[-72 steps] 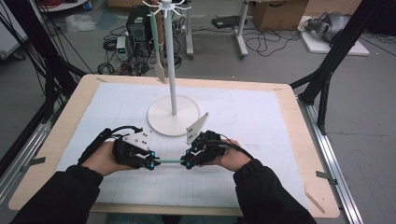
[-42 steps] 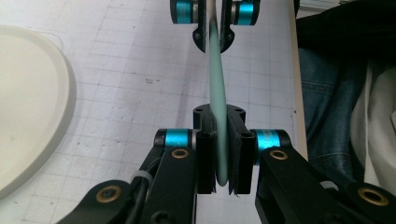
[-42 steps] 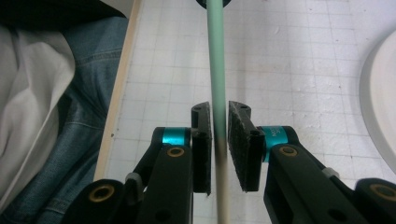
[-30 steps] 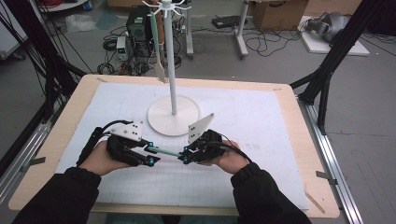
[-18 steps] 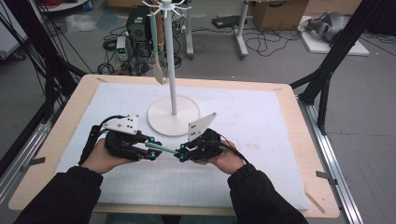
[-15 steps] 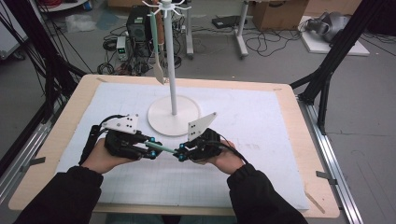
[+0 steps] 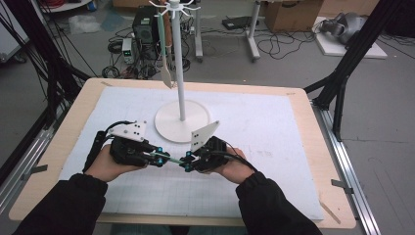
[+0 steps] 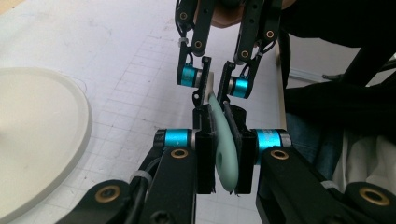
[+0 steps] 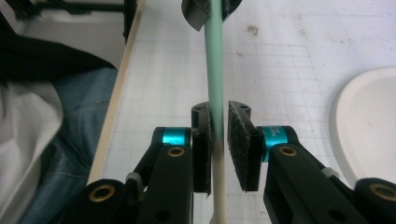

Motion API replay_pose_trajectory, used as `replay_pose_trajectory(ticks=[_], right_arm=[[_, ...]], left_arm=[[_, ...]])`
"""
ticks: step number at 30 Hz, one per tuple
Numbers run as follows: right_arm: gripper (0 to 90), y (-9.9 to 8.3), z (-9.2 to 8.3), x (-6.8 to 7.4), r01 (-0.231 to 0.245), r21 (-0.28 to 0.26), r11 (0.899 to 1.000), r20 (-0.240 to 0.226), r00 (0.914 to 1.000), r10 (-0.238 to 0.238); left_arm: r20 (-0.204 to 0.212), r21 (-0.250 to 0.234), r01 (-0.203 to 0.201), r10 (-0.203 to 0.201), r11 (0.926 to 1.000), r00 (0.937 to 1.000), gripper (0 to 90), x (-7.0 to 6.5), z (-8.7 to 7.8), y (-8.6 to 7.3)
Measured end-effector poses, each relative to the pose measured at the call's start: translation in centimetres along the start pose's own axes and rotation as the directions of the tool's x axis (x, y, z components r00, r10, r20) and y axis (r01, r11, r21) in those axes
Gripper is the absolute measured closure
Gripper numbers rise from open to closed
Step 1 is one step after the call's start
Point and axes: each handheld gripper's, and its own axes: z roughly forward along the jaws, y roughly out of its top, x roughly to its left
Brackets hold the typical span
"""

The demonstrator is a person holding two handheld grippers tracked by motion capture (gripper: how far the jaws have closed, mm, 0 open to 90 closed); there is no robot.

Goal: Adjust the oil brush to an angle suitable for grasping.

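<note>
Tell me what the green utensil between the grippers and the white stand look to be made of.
Green utensil: probably silicone or soft plastic, matte mint; its far end in the right gripper view turns cream, possibly wood. White stand: smooth, evenly white disc base and thin pole, likely painted metal or plastic; the look leaves that open.

- The high view looks forward and down from above the person's side of the desk [image 7: 73, 122], taking in all four edges.
- Each claw view sits close, looking along its own jaws just over the desk.
- All three share the green-handled utensil [image 8: 224, 140] and the white round base [image 7: 182, 122].
</note>
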Motion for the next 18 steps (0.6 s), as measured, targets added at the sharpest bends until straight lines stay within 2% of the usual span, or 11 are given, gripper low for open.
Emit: replay_pose_trajectory(ticks=[5,9,13,16,18], right_arm=[[80.4,0.4,0.4,0.3,0.027,0.046,0.999,0.001,0.9996,-0.027],[83.2,0.4,0.6,0.2,0.020,0.068,0.997,0.002,0.9998,-0.020],[84.3,0.4,0.8,0.2,0.009,0.068,0.998,-0.030,0.9995,-0.007],[84.4,0.2,0.7,0.0,-0.001,0.055,0.999,-0.038,0.9993,0.003],[84.4,0.0,0.5,-0.2,-0.015,0.031,0.999,-0.043,0.9990,0.016]], left_arm=[[-0.007,0.023,-0.008,0.009,0.9997,0.9999,83.0,-0.1,0.1,0.1],[-0.002,0.035,-0.013,0.013,0.9993,0.9999,83.0,-0.2,0.0,0.3],[-0.005,0.034,-0.025,0.025,0.9991,0.9997,81.9,-0.3,0.0,0.2],[-0.051,0.030,-0.010,0.011,0.9995,0.9986,68.9,-0.2,-0.5,0.1],[-0.068,0.021,-0.001,0.002,0.9998,0.9977,66.7,-0.1,-1.1,-0.2]])
